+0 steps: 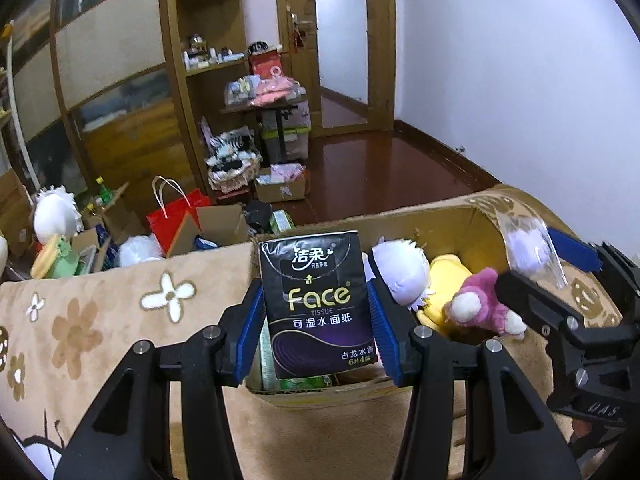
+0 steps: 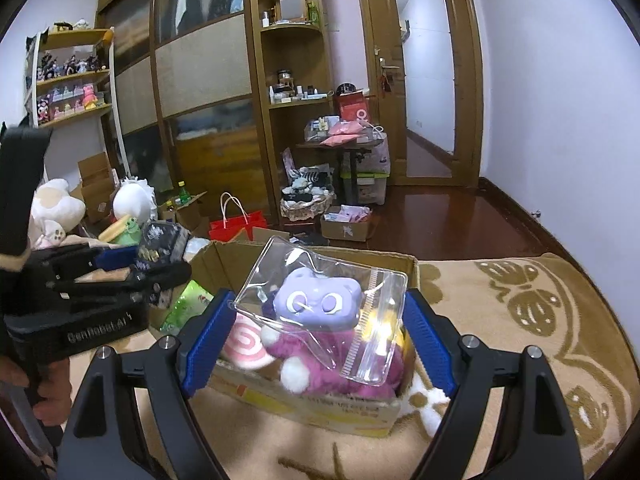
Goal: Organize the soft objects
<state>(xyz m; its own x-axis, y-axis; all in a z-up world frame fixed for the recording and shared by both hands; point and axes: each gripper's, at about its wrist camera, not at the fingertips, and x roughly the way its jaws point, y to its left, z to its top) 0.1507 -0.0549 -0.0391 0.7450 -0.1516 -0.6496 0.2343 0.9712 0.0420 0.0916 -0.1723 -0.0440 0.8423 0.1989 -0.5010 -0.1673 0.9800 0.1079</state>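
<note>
While both tongs hover over the cardboard box [image 2: 320,408], the left tongs [image 1: 316,312] clamp a black tissue pack [image 1: 318,304] upright above the box's left end. The right tongs [image 2: 316,336] pinch a clear pouch [image 2: 320,308] holding a purple toy, directly above the pink plush [image 2: 340,372] inside.

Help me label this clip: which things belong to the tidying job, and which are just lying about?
In the job: tissue pack in left gripper; bagged purple toy in right gripper; cardboard box; pink plush.
Lying about: red bag; wicker basket; green bottle.
</note>
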